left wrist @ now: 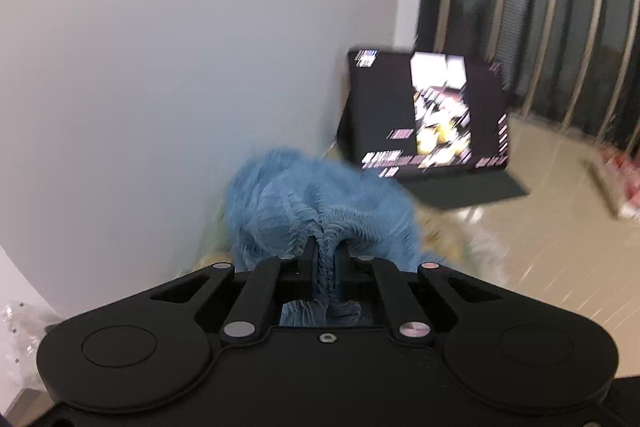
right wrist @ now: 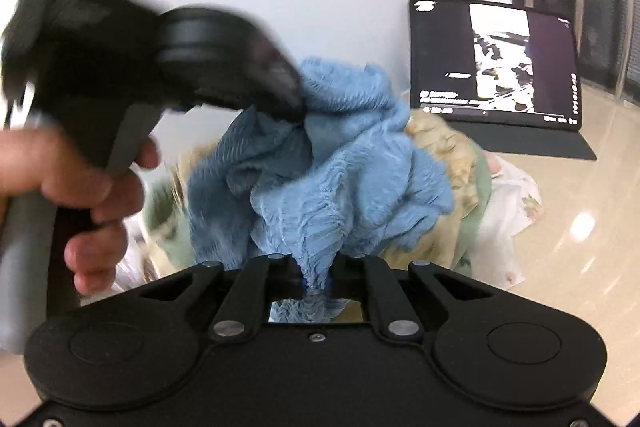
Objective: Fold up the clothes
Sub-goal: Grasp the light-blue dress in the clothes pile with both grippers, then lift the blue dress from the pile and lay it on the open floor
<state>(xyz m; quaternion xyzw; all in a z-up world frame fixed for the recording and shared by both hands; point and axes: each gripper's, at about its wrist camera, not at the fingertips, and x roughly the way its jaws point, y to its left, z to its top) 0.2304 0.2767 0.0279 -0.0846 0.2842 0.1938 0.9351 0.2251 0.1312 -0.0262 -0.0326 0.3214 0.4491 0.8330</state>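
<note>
so, left gripper [left wrist: 325, 263]: jaws are clamping a bunched fold of the blue cloth [left wrist: 316, 203]
right gripper [right wrist: 316, 277]: jaws are pinching another gathered part of the cloth
blue cloth: hanging crumpled between both grippers, above a pile of pale clothes [right wrist: 472, 187]
left hand [right wrist: 80, 195]: gripping the handle
tablet [right wrist: 494, 63]: standing lit on the floor by the wall

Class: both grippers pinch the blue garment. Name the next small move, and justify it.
Probably draw the left gripper and right gripper apart sideways. Both are shut on the blue garment, which hangs bunched and crumpled between them above the pile of other clothes, so it needs spreading first.
</note>
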